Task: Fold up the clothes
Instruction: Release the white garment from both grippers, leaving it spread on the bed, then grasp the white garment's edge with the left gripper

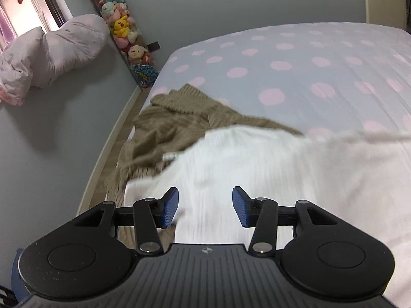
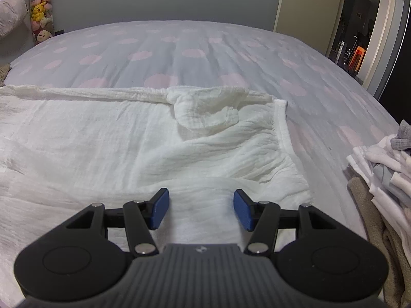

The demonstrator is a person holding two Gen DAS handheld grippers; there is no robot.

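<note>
Right under my left hand-held gripper point(image 1: 205, 209) lies the white garment point(image 1: 269, 169), blurred in that view; the jaws stand apart with nothing between them. My right hand-held gripper point(image 2: 201, 210) also gapes wide, empty, above the same white garment point(image 2: 128, 138), which is spread flat on the bed point(image 2: 205, 51). Beyond the garment's left end a brown knit sweater point(image 1: 169, 123) lies rumpled, partly under the white cloth. To the garment's right sits a pile of clothes point(image 2: 382, 169). Past the garment, the bed's dotted cover runs to the wall, where a column of plush toys point(image 1: 123, 30) stands.
</note>
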